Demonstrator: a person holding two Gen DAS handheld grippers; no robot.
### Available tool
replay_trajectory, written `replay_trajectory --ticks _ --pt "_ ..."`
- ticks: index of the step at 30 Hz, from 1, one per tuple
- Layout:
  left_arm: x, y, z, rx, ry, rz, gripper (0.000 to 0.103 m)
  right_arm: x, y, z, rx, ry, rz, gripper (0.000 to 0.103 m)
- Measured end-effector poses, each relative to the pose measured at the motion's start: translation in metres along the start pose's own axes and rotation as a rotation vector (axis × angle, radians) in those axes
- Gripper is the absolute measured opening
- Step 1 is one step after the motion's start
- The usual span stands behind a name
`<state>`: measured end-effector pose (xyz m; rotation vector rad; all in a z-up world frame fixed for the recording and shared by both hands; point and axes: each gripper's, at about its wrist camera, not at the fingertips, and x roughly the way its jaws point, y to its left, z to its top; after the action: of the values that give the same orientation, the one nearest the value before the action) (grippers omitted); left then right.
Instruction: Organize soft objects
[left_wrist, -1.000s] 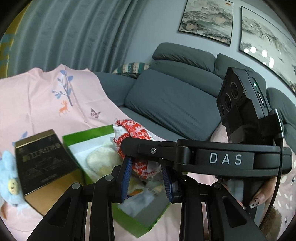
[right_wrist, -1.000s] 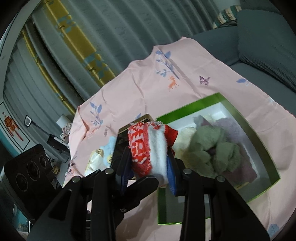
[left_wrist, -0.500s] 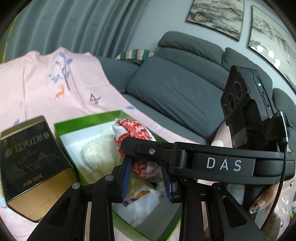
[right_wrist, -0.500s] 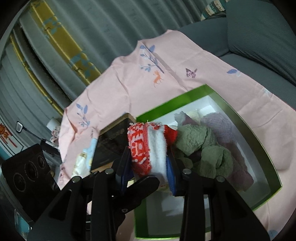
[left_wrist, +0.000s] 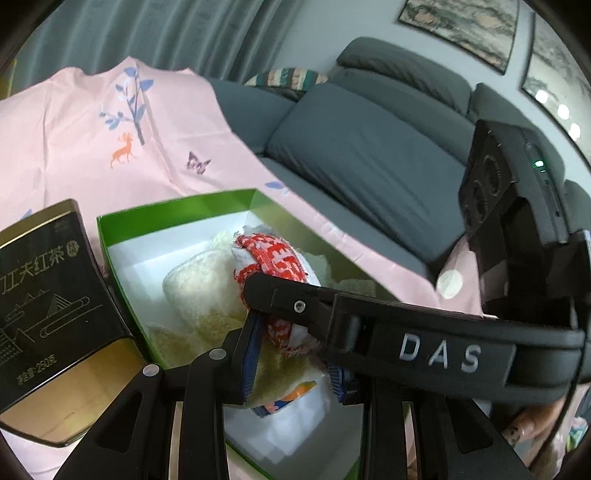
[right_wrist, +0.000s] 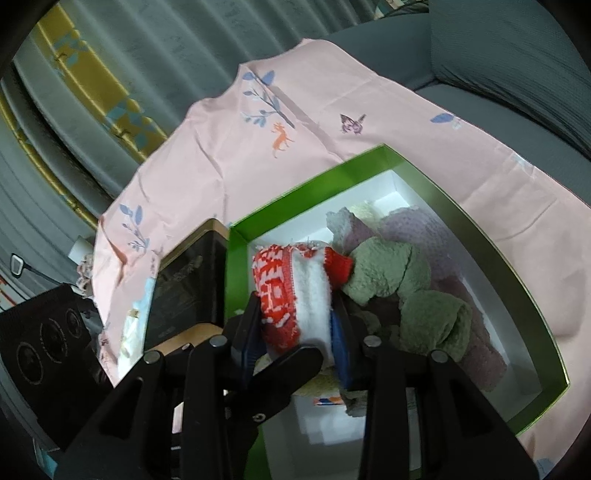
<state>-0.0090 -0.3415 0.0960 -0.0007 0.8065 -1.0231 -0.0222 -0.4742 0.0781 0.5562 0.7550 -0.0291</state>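
Right wrist view: both the right hand-held gripper and left hand-held gripper clamp the red-and-white knit cloth, light, limp, best pinched mid-fold, over the green box just ahead.

Left gripper: black linkage arms, silver pivot rivets, blue ribbed pads; right gripper built the same; across the left view its black body reads "DAS" in white, one silver screw, green light glowing; painted fingernail.
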Motion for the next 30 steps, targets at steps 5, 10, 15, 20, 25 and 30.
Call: replay_trajectory --ticks 5,10,15,20,25,30 --pt "0.008 0.003 0.0 -0.019 0.036 0.017 0.032 0.006 -0.001 0.001 -0.004 0.019 -0.031 0.034" --pt "0.011 0.002 -0.002 -0.015 0.04 0.031 0.032 0.008 -0.004 0.0 0.011 0.033 -0.034 0.034" --pt "0.004 0.004 -0.002 -0.03 0.025 0.014 0.032 0.002 0.0 -0.001 0.008 0.026 -0.005 0.043" --pt "-0.012 0.008 -0.004 -0.038 -0.003 0.026 0.051 -0.006 0.009 -0.004 -0.003 0.011 -0.004 0.058" --pt "-0.038 0.013 -0.004 -0.057 -0.04 0.027 0.063 -0.018 0.021 -0.008 -0.021 -0.02 -0.048 0.07" --pt "-0.067 0.016 -0.006 -0.066 -0.077 0.028 0.072 -0.04 0.033 -0.011 -0.041 -0.08 -0.147 0.081"
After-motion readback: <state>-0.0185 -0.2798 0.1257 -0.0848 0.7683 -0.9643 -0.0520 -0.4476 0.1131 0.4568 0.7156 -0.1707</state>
